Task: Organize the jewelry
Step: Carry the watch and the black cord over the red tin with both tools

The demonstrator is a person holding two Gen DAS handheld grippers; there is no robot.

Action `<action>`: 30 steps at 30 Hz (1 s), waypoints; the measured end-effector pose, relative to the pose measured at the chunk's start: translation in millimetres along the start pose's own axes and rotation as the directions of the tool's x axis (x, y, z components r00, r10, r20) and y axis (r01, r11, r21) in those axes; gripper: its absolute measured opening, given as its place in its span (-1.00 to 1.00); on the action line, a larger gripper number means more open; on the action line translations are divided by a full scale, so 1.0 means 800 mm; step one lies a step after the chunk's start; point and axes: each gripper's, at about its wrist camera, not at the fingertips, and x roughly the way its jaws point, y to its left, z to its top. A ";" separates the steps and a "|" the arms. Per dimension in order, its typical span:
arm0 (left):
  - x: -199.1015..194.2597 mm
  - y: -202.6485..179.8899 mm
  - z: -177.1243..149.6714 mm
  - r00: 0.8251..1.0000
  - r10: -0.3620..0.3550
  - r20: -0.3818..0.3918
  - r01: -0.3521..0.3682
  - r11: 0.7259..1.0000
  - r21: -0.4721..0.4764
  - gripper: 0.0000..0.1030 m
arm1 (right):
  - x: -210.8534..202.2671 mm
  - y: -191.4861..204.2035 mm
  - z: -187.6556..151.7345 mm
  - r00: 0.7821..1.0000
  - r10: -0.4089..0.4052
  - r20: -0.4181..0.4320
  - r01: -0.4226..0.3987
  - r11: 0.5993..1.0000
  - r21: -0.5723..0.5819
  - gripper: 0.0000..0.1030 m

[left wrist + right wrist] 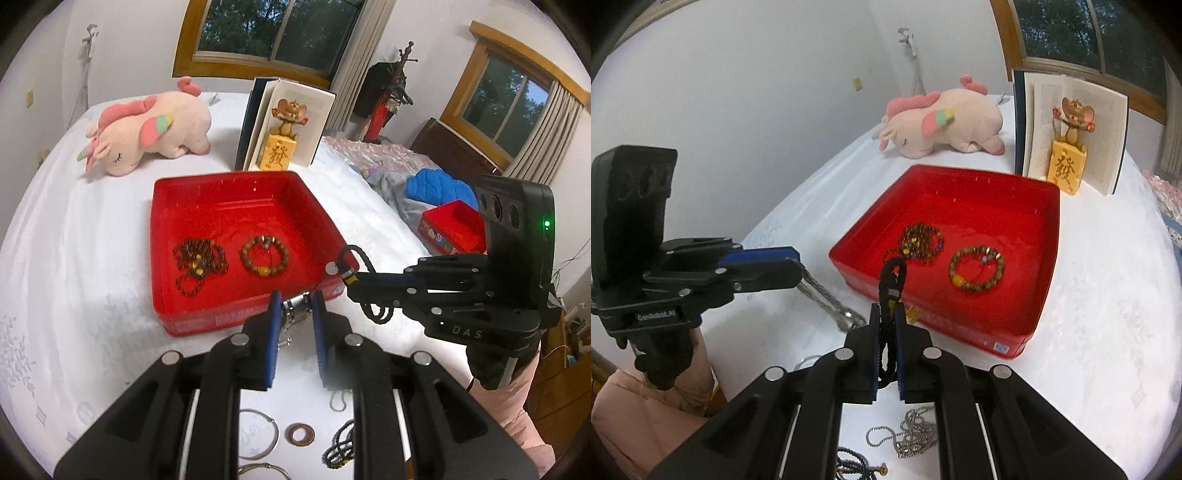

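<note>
Left wrist view: the left gripper (297, 301) pinches a silver metal watch band (294, 309) just off the near edge of the red tray (162, 236). Inside the tray lie a dark bead necklace (199, 264) and a brown bead bracelet (264, 255), side by side. The right gripper (341, 271) comes in from the right, clamped on a black cord necklace (373, 295).

Right wrist view: the right gripper's jaws are closed tight on that black cord, which loops up before the tray's near edge. A silver ball chain (908, 435) lies on the white bedsheet (1108, 332) below. The left gripper (798, 264) holds the dangling watch band at left.
</note>
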 end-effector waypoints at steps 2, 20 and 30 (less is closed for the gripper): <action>0.001 0.003 0.007 1.000 0.005 0.002 -0.005 1.000 -0.004 -0.70 | -0.002 0.000 0.006 1.000 -0.007 0.007 0.007 1.000 -0.001 -0.86; 0.009 0.025 0.044 1.000 0.001 0.018 0.000 0.999 -0.033 -0.70 | 0.003 -0.025 0.039 0.999 -0.018 0.045 0.017 0.999 0.037 -0.86; 0.003 0.024 0.072 0.999 -0.003 0.051 0.004 1.000 -0.024 -0.70 | -0.003 -0.037 0.057 0.997 -0.026 0.068 0.023 0.999 0.047 -0.86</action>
